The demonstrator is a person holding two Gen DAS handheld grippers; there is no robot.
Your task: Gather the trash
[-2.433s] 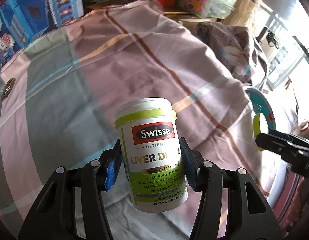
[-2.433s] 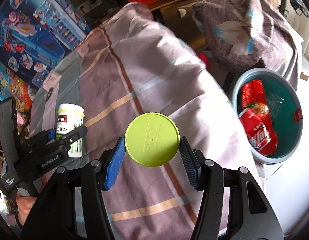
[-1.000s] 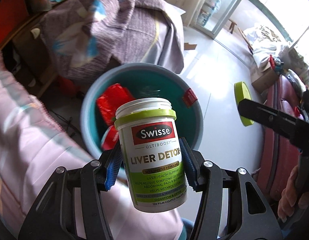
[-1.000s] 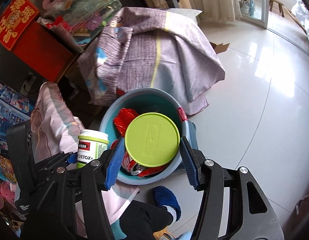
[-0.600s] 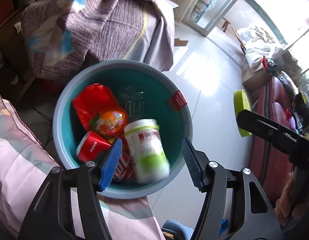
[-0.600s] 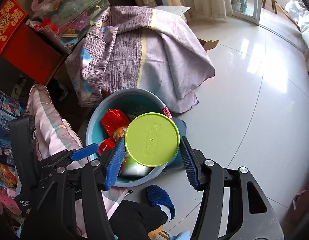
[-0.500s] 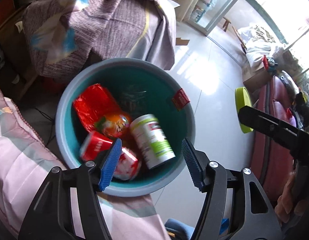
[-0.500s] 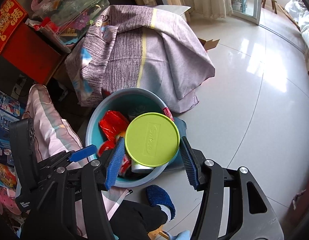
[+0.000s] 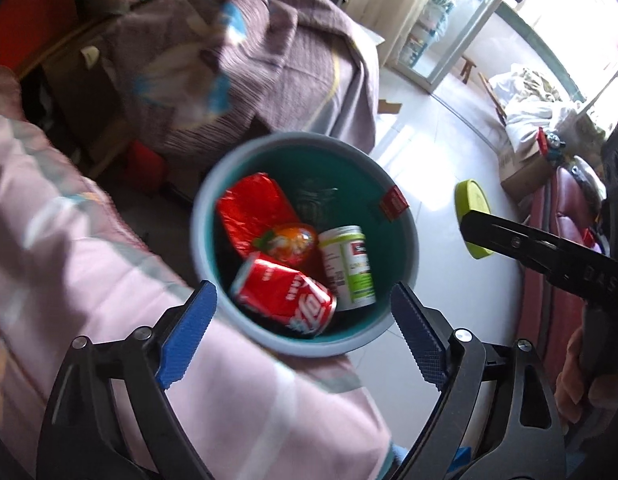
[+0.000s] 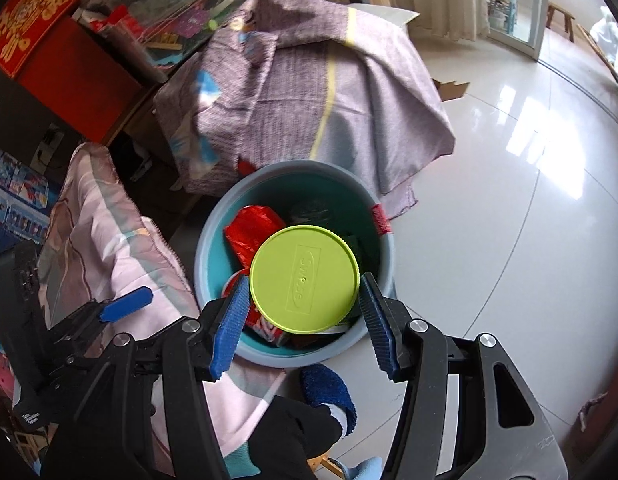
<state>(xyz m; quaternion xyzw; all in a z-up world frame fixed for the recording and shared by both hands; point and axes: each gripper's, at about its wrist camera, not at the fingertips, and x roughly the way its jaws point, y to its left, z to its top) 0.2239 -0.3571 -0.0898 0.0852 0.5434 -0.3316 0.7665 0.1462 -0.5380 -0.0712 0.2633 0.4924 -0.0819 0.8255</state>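
Your right gripper (image 10: 303, 322) grasps the round lime-green plastic lid (image 10: 303, 275) by its rim, flat face toward the camera, and the lid hangs over the round teal plastic bin (image 10: 213, 236), toward its 6 o'clock edge, so the drop is straight down and this hand is the nearer one. Your left gripper (image 9: 305, 322) is released; its jaws have just been opening and nothing is between them. The white plastic supplement bottle with the green label (image 9: 347, 265) lies on its side in the bin at 4 o'clock, long axis from 12 to 6. Beside it, at 7 o'clock, lies a dented red metal soda can (image 9: 284, 299), and at 10 o'clock a shiny, crinkled red foil wrapper (image 9: 253, 208).
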